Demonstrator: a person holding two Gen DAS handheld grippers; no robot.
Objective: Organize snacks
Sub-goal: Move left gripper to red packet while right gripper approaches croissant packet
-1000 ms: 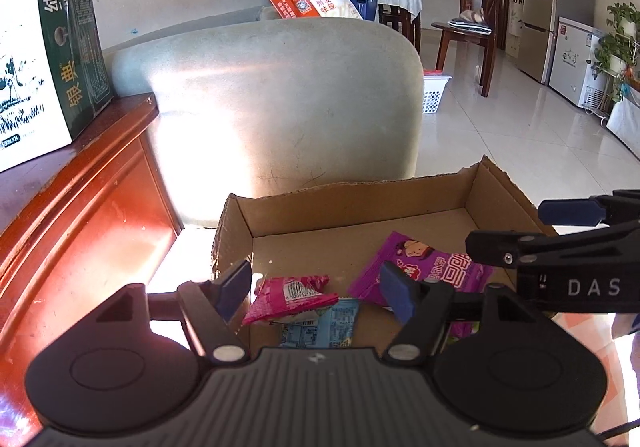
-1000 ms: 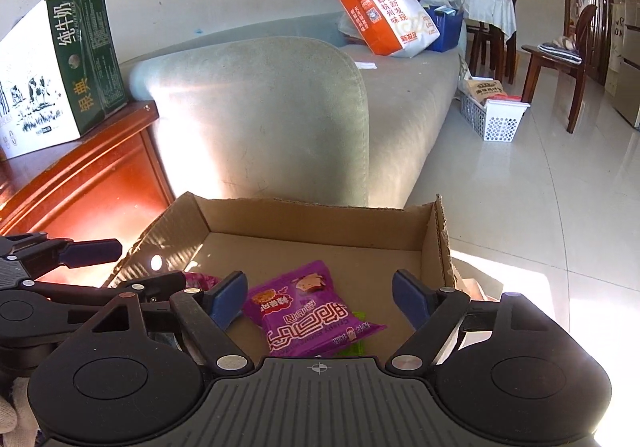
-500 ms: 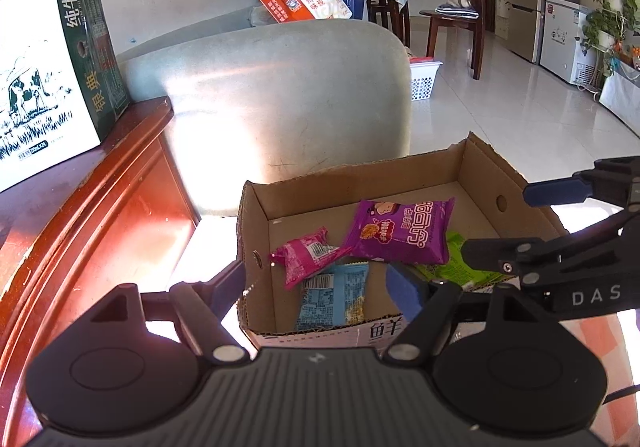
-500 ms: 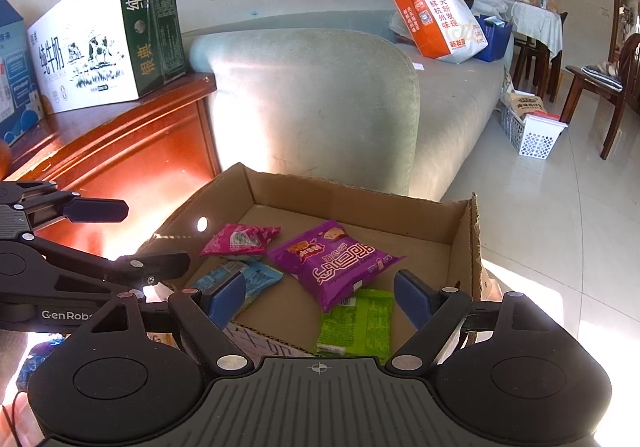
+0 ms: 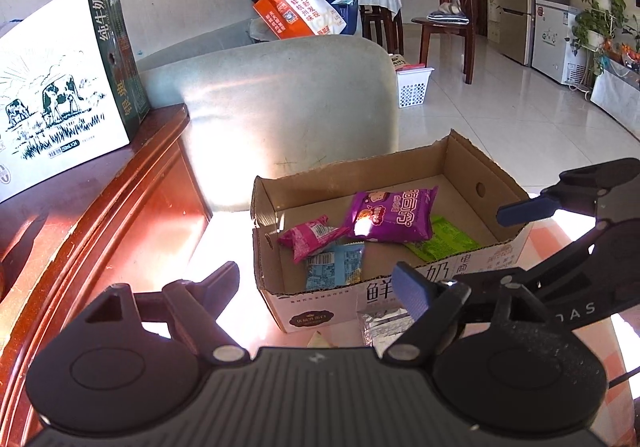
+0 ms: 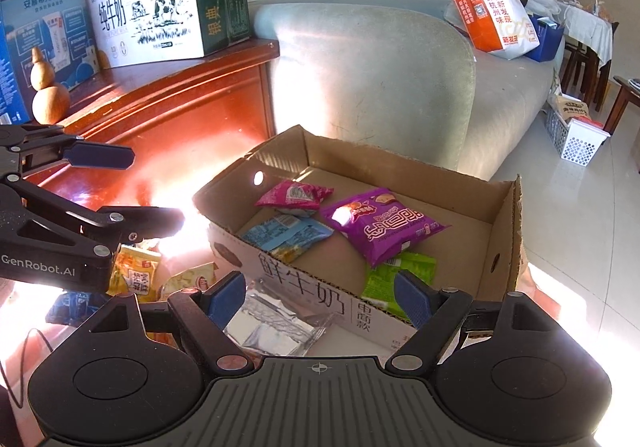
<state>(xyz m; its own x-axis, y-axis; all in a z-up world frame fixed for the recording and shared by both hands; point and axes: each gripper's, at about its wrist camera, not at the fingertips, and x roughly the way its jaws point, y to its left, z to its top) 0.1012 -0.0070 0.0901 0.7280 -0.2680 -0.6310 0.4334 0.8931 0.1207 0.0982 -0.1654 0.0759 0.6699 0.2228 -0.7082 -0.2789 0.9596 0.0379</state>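
Moved: both grippers backed away from the box [image 6: 360, 303] — now empty, jaws wide.
Done: four snack packs inside.
Left: silver pack [image 6: 272, 327], yellow packs [image 6: 134, 275] on desk.

- Hard sunlight pours low across the room; the table surface [image 5: 236, 243] beside the cardboard box [image 5: 320, 311] is blown out to pure white in both views.
- A hot glint sits on the purple snack packet [image 6: 384, 225], and a sunlit spot glows through the hole in the box wall.
- The red wooden cabinet [image 6: 180, 119] shines with orange glare; the tiled floor [image 5: 500, 119] mirrors the daylight.
- Both gripper bodies read as dark, nearly featureless silhouettes in the foreground.
- Fisheye bending curves walls and doorways; corners vignette to black.
- Focus is sharp overall, with slight softness toward the rim.
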